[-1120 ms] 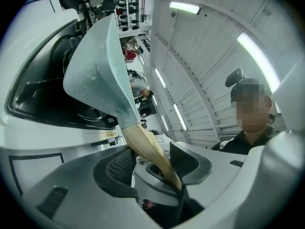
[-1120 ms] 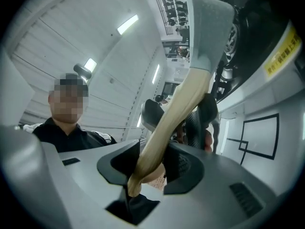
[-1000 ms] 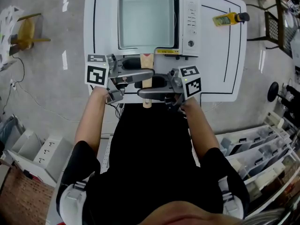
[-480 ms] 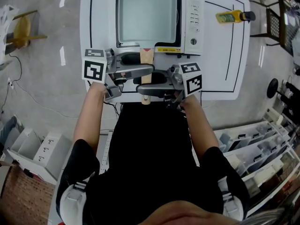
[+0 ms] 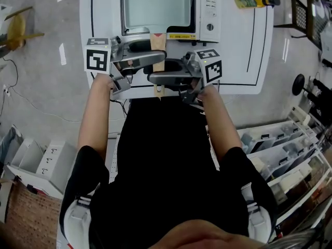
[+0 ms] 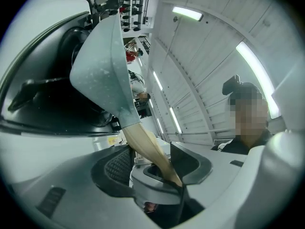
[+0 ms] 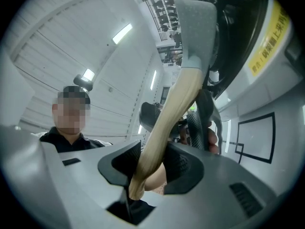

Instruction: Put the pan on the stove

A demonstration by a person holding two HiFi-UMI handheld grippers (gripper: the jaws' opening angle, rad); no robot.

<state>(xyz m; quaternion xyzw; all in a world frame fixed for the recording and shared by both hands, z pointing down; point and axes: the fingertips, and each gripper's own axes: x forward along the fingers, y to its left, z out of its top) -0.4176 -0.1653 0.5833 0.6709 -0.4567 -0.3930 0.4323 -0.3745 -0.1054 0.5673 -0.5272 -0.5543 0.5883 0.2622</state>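
The pan (image 5: 155,4) sits over the stove (image 5: 208,14) at 12 o'clock on the worktop (image 5: 244,61). The left tool (image 6: 152,162) at 9 o'clock pinches its wooden handle (image 5: 158,40). The right tool (image 7: 151,165) at 3 o'clock pinches it too, its jaws just closing tighter.

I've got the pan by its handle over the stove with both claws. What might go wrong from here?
1. The left claw and right claw grip only the wooden handle, so the pan, far out beyond them, may twist or droop toward the stove.
2. The right claw's jaws have just been closing with the wooden handle between them; if that hold is loose, it could slip.
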